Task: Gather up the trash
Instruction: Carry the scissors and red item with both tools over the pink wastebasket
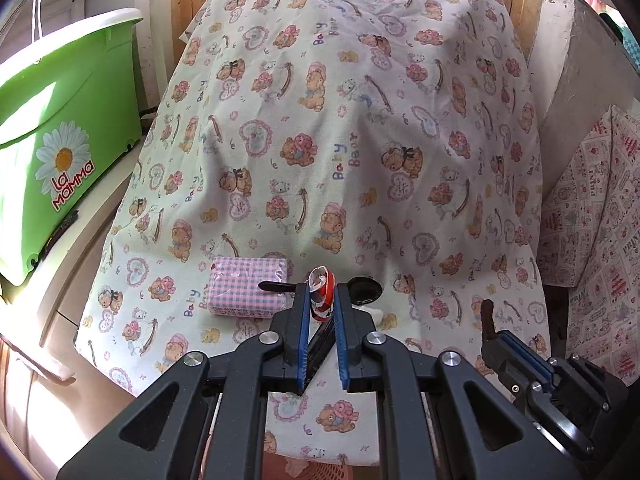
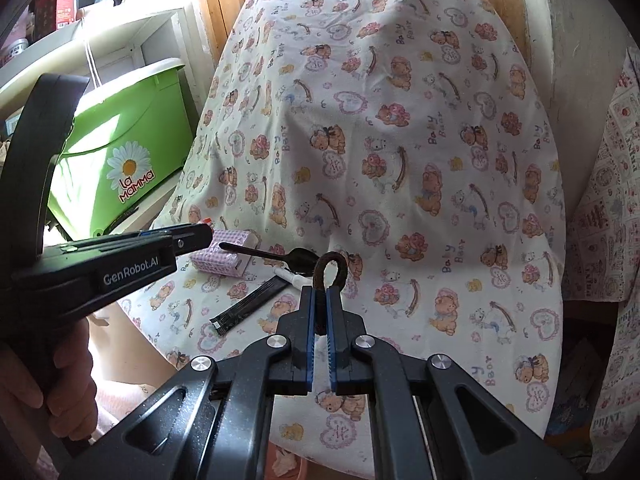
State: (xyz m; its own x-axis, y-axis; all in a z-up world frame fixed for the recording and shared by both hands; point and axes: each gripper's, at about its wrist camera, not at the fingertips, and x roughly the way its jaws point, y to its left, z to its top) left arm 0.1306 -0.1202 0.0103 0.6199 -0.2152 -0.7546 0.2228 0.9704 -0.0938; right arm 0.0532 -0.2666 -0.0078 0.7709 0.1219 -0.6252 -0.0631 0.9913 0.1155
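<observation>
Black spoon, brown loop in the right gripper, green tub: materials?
Black spoon: glossy, likely plastic; its bowl catches a highlight. Brown loop held in the right gripper: matte and fuzzy, looks like a fabric-covered hair tie. Green tub: smooth moulded plastic with a pale rim and a daisy sticker.

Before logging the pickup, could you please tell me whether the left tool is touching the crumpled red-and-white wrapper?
Touching: the left wrist view shows the left tool shut on the crumpled red-and-white wrapper, pads pressing both sides.
</observation>
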